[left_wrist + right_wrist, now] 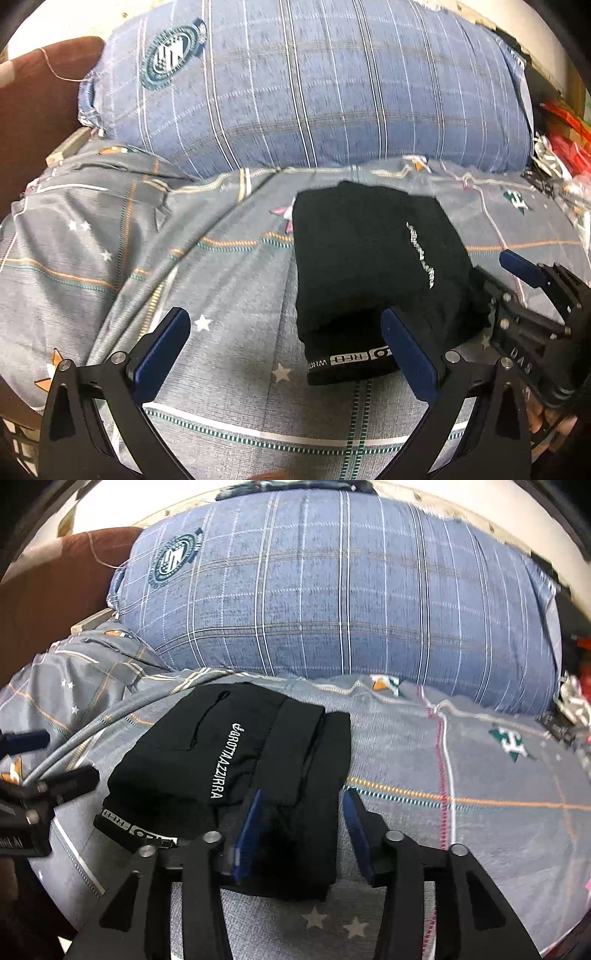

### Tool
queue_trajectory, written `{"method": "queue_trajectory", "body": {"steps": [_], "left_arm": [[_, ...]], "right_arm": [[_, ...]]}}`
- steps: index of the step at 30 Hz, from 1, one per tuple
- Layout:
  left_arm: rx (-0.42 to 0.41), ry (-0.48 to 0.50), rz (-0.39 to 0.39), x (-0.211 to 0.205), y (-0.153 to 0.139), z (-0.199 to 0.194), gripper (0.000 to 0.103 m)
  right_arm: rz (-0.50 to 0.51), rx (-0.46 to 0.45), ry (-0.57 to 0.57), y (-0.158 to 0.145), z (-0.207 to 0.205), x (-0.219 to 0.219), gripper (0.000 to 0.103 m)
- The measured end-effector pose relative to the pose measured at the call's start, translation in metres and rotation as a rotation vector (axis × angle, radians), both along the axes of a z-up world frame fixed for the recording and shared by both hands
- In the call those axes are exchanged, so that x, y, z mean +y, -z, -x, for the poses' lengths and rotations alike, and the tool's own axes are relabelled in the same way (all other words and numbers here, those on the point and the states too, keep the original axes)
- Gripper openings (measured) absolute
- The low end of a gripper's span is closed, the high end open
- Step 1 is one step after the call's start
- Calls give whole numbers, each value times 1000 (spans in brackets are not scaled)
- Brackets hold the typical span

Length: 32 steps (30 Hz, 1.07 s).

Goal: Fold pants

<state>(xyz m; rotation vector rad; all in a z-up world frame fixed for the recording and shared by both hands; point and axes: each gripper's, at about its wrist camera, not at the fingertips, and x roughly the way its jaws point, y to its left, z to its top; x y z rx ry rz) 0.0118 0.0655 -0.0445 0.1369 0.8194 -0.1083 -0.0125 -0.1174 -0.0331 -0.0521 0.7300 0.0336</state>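
Black pants [373, 254] lie folded in a compact stack on the grey patterned bedsheet [229, 280], white lettering up, waistband toward me. My left gripper [286, 332] is open, just left of the stack's near edge; its right finger overlaps the waistband corner. My right gripper [303, 805] is open, its jaws astride the right near edge of the pants [236, 760], not closed on the cloth. The right gripper also shows in the left wrist view [509, 280] at the stack's right side. The left gripper shows at the left edge of the right wrist view [40, 757].
A large blue plaid pillow [314, 92] lies behind the pants. A brown cushion [37, 110] is at the far left. Red and white clutter [561, 147] sits at the bed's right edge. A grey cable [103, 716] runs across the sheet to the left gripper.
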Motion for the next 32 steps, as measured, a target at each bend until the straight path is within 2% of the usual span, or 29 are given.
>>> {"method": "queue_trajectory", "body": {"steps": [5,9,16,26,32], "left_arm": [[-27,3,18,4,-10,4,103],[-44,12,48,7,-14,7,103],[-77,35,14,4,-14,8,103],[-68,30,4,9,-9,3,103],[-73,44,55,11,-8,2,103]], "right_arm": [[66,-65,-5,-13,13,8,57],[80,-97,-12,-19,18,11,60],[90,-101,-23,-18,17,16,61],[96,-94,-39,-13,9,29,61],[113,-82,-47,-8,3,36,61]]}}
